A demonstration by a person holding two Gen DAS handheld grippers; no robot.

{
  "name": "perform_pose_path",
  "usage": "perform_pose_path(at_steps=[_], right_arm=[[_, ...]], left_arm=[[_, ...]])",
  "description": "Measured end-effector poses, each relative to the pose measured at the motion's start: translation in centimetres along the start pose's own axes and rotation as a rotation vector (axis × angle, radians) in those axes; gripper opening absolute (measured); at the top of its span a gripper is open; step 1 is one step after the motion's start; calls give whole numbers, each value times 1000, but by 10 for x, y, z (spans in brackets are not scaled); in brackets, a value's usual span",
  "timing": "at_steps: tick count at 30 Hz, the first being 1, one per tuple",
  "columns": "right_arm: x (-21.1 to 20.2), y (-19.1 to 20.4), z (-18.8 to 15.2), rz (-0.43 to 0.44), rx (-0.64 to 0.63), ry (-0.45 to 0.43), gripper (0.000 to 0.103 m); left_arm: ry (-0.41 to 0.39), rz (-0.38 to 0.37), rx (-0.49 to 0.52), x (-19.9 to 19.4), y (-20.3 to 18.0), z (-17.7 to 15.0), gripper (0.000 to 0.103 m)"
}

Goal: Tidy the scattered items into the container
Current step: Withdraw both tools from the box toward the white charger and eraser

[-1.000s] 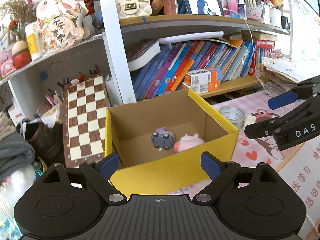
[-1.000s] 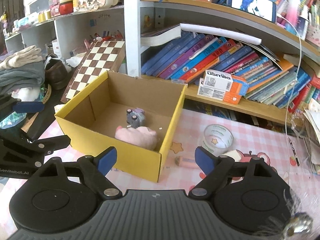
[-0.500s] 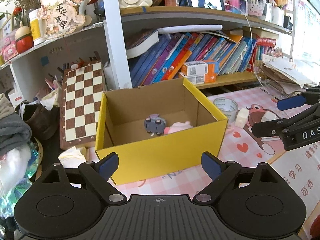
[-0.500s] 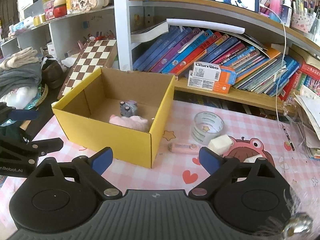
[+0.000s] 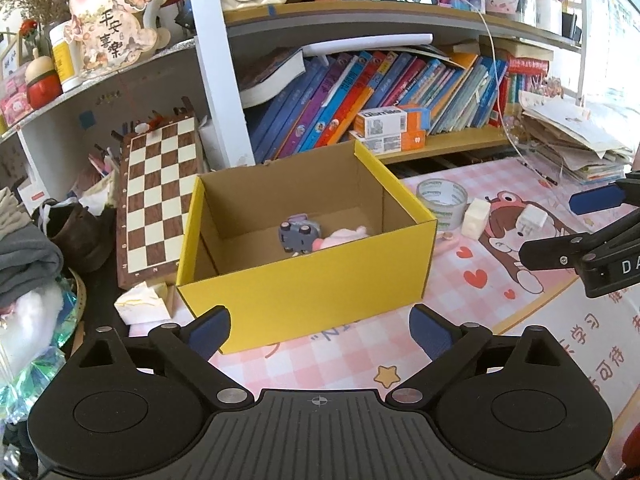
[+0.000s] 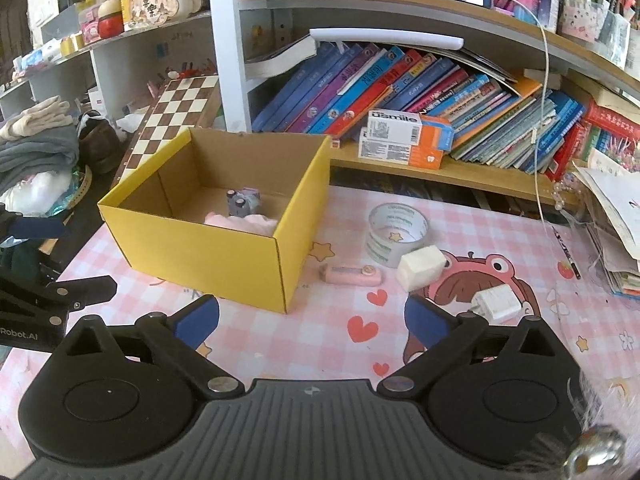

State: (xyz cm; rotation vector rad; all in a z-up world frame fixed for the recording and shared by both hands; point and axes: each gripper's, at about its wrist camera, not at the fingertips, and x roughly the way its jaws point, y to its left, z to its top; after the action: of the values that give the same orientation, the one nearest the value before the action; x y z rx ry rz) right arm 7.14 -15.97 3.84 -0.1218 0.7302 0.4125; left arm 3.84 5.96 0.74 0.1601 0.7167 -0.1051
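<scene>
The yellow box (image 6: 208,236), now smaller at centre frame as both empty, wide-open grippers (image 5: 320,328) (image 6: 312,320) back off, holds two toys; tape (image 6: 396,232) and blocks at right remain outside.

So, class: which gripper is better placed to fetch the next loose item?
Right gripper: open, with the charger, foam block and tape just ahead; the left gripper faces the box.

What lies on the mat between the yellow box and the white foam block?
In the right wrist view, a small pink case lies flat between the yellow box and the white foam block, with the tape roll just behind it.
</scene>
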Motion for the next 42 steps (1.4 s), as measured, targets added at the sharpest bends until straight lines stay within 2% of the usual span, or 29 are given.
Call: perform_pose_path(at_steps=[29,36,42], right_arm=[[-11,-75,-21,-24,71,11,101],[-16,-90,-23,-47,72,-15,101],[-17,-108,-27,-64,102,-18,101]], left_arm=[[16,-5,18,14,-66,18,100],[-14,-37,4,13,-91,27,100],[-6,-68,43,20,-113,35,100]])
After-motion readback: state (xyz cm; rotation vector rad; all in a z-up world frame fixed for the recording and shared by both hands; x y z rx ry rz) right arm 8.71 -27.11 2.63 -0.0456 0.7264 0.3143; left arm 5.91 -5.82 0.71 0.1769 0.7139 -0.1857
